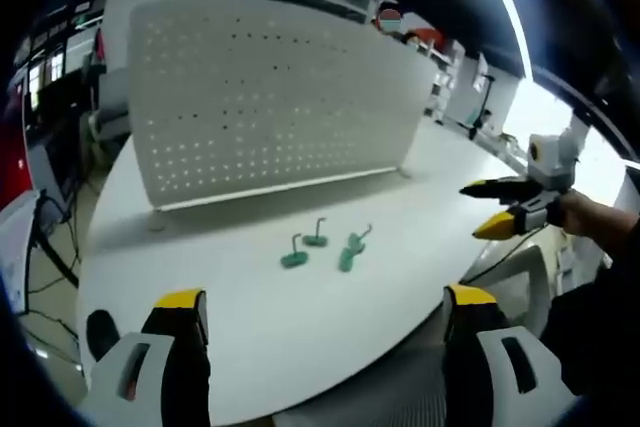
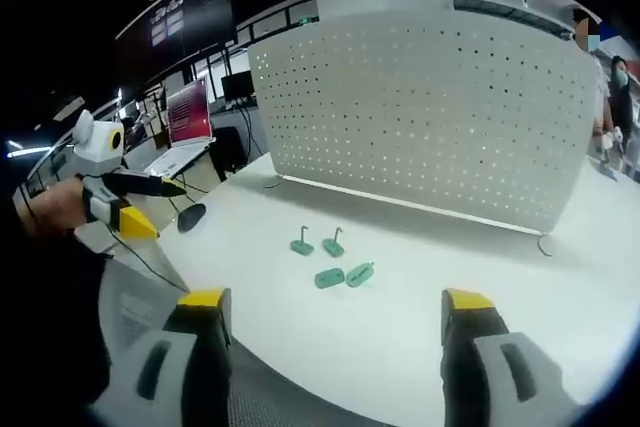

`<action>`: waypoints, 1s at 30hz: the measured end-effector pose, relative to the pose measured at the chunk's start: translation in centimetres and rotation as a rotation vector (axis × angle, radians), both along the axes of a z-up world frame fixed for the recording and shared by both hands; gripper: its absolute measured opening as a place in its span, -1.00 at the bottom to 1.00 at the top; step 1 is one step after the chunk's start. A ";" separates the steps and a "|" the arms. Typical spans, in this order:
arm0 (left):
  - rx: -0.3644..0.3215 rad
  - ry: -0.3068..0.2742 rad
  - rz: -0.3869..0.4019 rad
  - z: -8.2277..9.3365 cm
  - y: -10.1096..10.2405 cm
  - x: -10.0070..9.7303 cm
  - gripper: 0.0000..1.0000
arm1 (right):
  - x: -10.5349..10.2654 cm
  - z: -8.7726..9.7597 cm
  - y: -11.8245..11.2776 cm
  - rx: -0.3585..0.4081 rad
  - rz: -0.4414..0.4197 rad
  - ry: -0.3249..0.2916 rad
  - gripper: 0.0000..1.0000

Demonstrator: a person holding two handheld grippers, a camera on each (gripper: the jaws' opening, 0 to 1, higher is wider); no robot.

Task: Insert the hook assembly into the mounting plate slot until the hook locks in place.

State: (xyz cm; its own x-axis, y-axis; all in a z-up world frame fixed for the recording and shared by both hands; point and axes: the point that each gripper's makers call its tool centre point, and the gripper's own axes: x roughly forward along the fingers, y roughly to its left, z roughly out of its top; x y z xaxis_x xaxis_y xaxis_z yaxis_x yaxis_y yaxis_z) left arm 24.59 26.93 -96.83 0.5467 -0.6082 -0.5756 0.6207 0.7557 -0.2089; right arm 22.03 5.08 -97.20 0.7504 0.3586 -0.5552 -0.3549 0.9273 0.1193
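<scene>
No brand, label or legible writing is visible on the task items in either view; the lit screen of a laptop [image 2: 187,112] at the left of the right gripper view is too blurred to read.

Count: 1 white perforated mounting plate [image 1: 262,97] [image 2: 430,112] stands upright across the upper centre of both frames on a white table [image 1: 300,327] [image 2: 420,327]. 4 green hook assemblies lie on the table in front of it, clear of the plate. In the right gripper view, 2 stand with the wire hook up, the left upright hook [image 2: 301,243] and the right upright hook [image 2: 333,244], and 2 lie flat nearer the camera, the left flat hook [image 2: 328,278] and the right flat hook [image 2: 360,273]. In the left gripper view the same group sits at centre frame [image 1: 325,247], but the 2 at its right overlap and cannot be separated clearly.

The left gripper [image 1: 325,319] shows its 2 yellow-tipped jaws wide apart at the bottom of its own view, holding nothing. The right gripper [image 2: 335,319] is likewise spread and empty.

Differences between views: the left gripper view shows the right gripper [image 1: 490,205] entering at the right edge, held in a hand [image 1: 585,212], jaws parted. The right gripper view shows the left gripper [image 2: 155,202] at the left edge, and people standing at the upper right behind the plate.
</scene>
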 end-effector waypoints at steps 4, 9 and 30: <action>0.002 0.011 -0.008 -0.3 -0.1 -0.3 0.98 | 0.0 -0.1 0.1 0.014 -0.006 0.006 0.60; 0.011 0.013 -0.014 -0.3 -0.1 -0.2 0.97 | -0.1 -0.2 0.1 0.022 -0.010 0.009 0.60; 0.026 0.028 -0.024 -0.7 -0.6 -0.5 0.95 | -0.5 -1.4 -0.6 0.037 -0.034 0.049 0.51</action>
